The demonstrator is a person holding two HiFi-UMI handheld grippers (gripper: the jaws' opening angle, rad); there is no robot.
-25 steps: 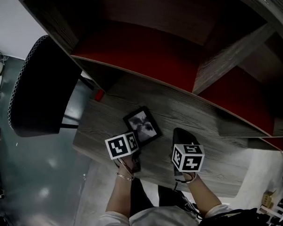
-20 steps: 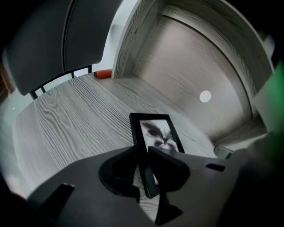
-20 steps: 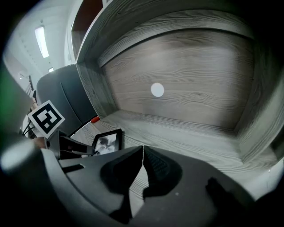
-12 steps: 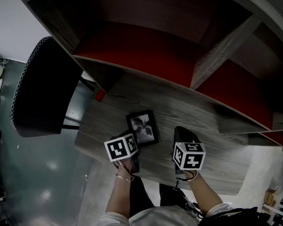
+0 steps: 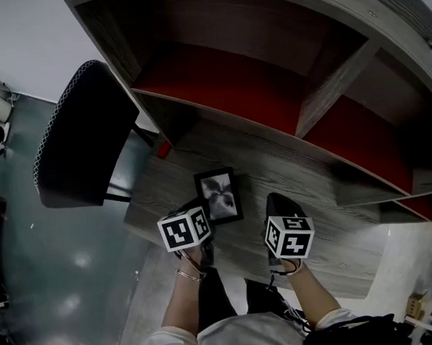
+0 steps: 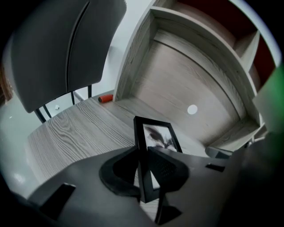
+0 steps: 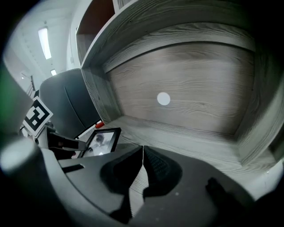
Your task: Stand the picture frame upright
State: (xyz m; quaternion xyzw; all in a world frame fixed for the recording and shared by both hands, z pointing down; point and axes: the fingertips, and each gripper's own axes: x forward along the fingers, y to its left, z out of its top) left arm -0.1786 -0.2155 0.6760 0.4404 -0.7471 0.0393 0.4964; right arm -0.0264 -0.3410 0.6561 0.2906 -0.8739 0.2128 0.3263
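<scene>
Head view: picture frame [image 5: 219,196] sits at centre frame on the grey wood tabletop [image 5: 324,199], just above the left gripper [image 5: 199,233]. The frame is black with a dark print on white inside. It is not upright.

Left gripper view: left gripper [image 6: 143,153] fingers have just been closing and are clamped on the frame's [image 6: 157,137] black left edge near its near corner. The pads press it from both sides. The frame runs away from the fingers toward centre frame, picture side up and to the right, and it is tilted. Can't tell if its far end touches the tabletop [image 6: 75,133].

Right gripper [image 5: 278,201] is right of the frame in the head view, near it but apart. Right gripper view: right gripper [image 7: 143,155] fingers are together with nothing between them, over bare tabletop [image 7: 186,137]. The frame [image 7: 100,141] shows at the left of that view.

A small red object [image 5: 163,149] lies on the tabletop at upper left of the frame, by the shelf unit's [image 5: 340,77] side wall. It also shows in both gripper views [image 6: 105,98] [image 7: 99,125]. The shelf unit has red back panels. A white round dot [image 7: 163,98] sits on the wood panel behind the tabletop. A black chair [image 5: 79,138] is at left.
</scene>
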